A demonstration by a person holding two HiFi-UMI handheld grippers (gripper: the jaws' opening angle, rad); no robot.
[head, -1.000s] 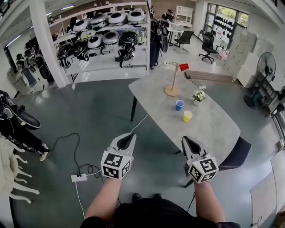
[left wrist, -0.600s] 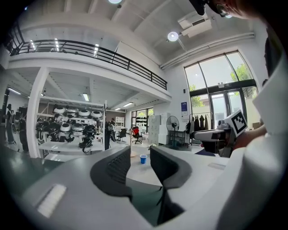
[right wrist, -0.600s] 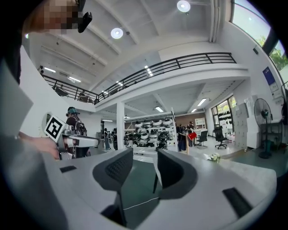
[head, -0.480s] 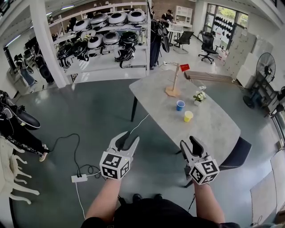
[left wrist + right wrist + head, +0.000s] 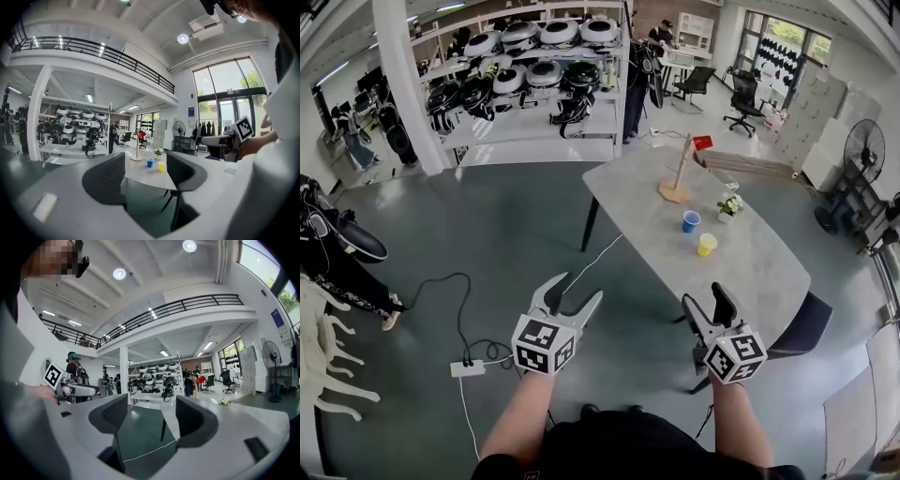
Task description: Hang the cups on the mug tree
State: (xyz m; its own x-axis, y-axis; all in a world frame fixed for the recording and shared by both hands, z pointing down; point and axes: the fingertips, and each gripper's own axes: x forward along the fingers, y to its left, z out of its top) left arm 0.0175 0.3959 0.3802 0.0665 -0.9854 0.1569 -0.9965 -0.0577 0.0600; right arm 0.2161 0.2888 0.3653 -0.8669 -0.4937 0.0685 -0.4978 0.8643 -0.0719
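A wooden mug tree (image 5: pixel 679 178) stands at the far end of the grey table (image 5: pixel 750 272), with a red cup (image 5: pixel 702 142) on its top arm. A blue cup (image 5: pixel 691 221) and a yellow cup (image 5: pixel 706 244) stand upright on the table beside it. My left gripper (image 5: pixel 577 291) hovers over the floor, well short of the table, and my right gripper (image 5: pixel 703 297) hovers near the table's near end. Both have just been opening and hold nothing. The left gripper view shows the blue cup (image 5: pixel 150 162) and the yellow cup (image 5: pixel 161 166) far off between the jaws.
A small potted plant (image 5: pixel 730 206) sits on the table right of the cups. A dark chair (image 5: pixel 802 323) is tucked at the table's near right. A power strip (image 5: pixel 467 369) and cables lie on the floor at left. Shelves of helmets (image 5: pixel 534 84) stand behind.
Both grippers went from shut to wide open, with nothing between the jaws. The left gripper drifted slightly forward. The table now sits a little further right in the head view.
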